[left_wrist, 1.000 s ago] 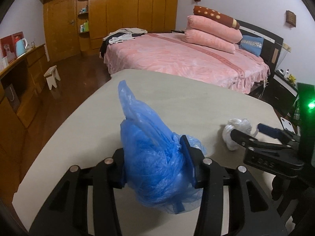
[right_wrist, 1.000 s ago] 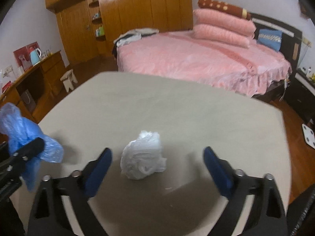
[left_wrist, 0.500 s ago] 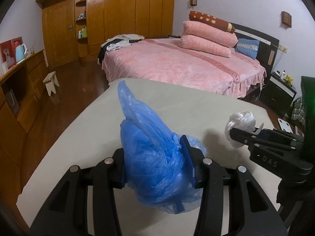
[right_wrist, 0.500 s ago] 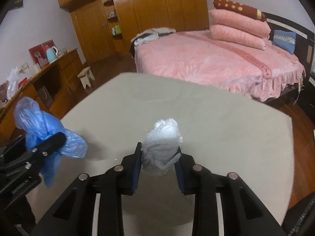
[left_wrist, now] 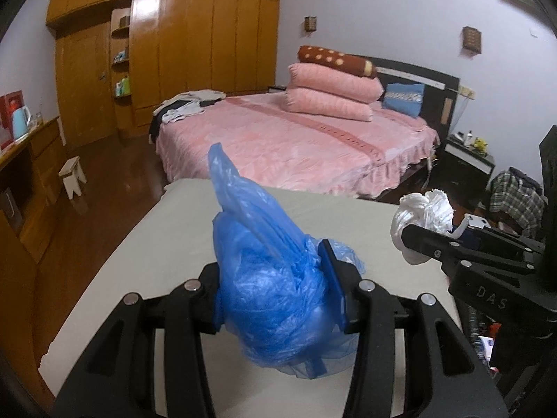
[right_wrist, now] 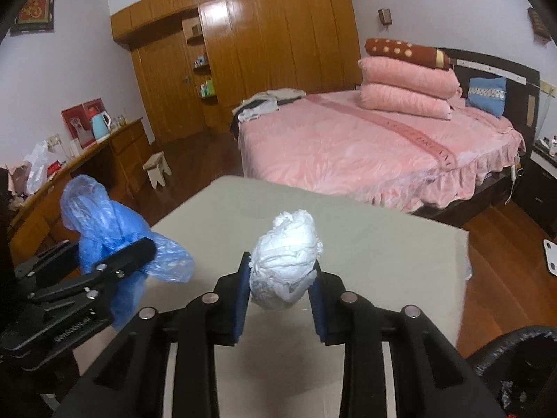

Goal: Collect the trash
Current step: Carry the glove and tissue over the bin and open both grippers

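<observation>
Left gripper (left_wrist: 275, 292): pressed onto the blue bag (left_wrist: 271, 278); the left pad is buried in plastic, only the right blue pad's edge shows; seen side-on from the right wrist (right_wrist: 104, 271), where one black finger crosses the bag and the other is hidden behind it.
Blue bag: crumpled, bulging between the fingers, its tail standing up above them and a loose fold hanging below; held above the table (left_wrist: 146, 261); in the right view (right_wrist: 104, 230) its lower part is cut by the gripper frame.
Right gripper (right_wrist: 280, 285): pinching the white wad (right_wrist: 287, 261) between its blue pads; from the left wrist (left_wrist: 452, 244) only one finger shows clearly, the rest running off the frame's right edge.
White wad: crumpled white plastic or paper, which one is hard to tell; clear of the table (right_wrist: 383, 261); in the left view (left_wrist: 423, 219) its underside is partly masked by the finger.
Table: pale top below both grippers; near edge hidden under the gripper frames.
Stool (right_wrist: 157, 170): small, pale, on the wood floor past the table.
Bed (right_wrist: 365, 149): pink cover, stacked pillows (right_wrist: 407, 83) at its head; clothes heaped at the far corner, too blurred to sort.
Wardrobe (right_wrist: 264, 52): wooden, along the far wall; shelf items too small to name.
</observation>
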`<state>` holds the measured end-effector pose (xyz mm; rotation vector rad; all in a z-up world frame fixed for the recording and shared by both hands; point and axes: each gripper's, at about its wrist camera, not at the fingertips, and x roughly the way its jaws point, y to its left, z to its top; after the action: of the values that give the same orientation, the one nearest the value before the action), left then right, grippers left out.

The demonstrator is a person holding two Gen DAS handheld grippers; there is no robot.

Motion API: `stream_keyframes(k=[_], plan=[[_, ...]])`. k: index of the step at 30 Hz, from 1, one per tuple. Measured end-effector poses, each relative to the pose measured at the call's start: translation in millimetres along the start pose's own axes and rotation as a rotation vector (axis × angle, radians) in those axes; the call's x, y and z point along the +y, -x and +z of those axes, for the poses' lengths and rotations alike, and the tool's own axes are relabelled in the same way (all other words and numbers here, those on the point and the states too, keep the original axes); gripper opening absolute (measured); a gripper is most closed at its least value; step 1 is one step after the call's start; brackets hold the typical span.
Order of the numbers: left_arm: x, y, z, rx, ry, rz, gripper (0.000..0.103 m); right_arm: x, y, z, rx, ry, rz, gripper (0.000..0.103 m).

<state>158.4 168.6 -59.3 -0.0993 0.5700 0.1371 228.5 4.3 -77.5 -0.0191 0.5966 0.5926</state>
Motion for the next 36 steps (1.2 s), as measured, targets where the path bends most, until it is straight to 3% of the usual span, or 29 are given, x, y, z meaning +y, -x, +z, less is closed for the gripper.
stream_keyframes(k=[17,36], plan=[[-74.7,67.9,1.0,-0.085,-0.075,-0.137,0.044,-20.5,113.2,-6.8,-0.116,-0.007,-0.088,0.03],[-145.0,103.3,-15.3,-0.108,-0.164,-0.258,0.044,-60.1,183.5,-28.1,-0.188,-0.04,-0.203,0.03]])
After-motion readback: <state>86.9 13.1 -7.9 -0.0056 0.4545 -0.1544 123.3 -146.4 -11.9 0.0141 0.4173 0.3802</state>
